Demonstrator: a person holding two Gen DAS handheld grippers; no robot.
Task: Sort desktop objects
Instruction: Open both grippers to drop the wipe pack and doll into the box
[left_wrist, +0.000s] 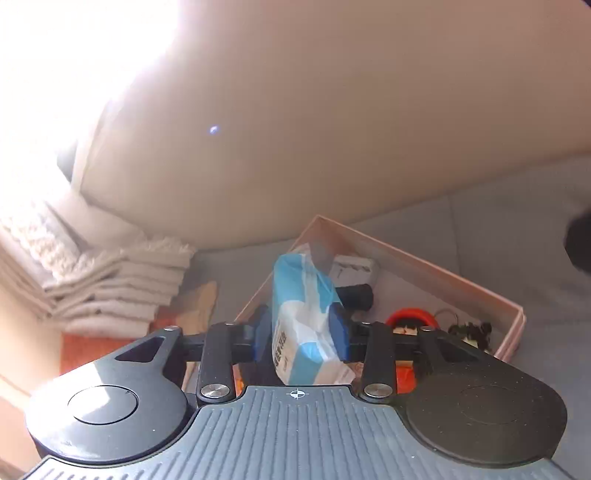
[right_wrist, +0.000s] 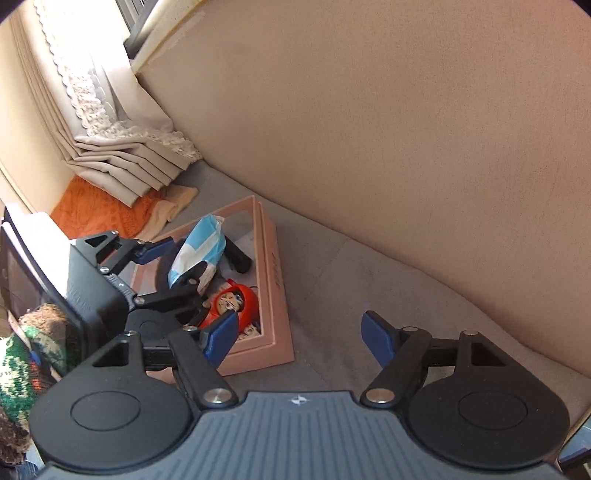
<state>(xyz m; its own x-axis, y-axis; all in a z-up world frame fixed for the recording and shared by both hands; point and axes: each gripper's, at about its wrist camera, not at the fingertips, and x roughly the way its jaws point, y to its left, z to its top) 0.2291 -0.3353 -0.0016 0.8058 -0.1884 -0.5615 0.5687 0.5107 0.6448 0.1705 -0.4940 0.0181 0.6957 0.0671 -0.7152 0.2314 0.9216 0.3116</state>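
Grey surface (right_wrist: 369, 280), left claw (left_wrist: 301, 325) clamping tissue pack (left_wrist: 303, 314)

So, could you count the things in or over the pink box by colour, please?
Blue and white: 1, the tissue pack, held by the left gripper over the box
White: 1, a small carton
Black: 2, a cylinder and a small tangle
Red: 1, a round thing
Total: 5

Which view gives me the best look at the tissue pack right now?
The left wrist view: the tissue pack fills the centre, clamped in the left gripper. The right wrist view shows it smaller, held over the pink box.
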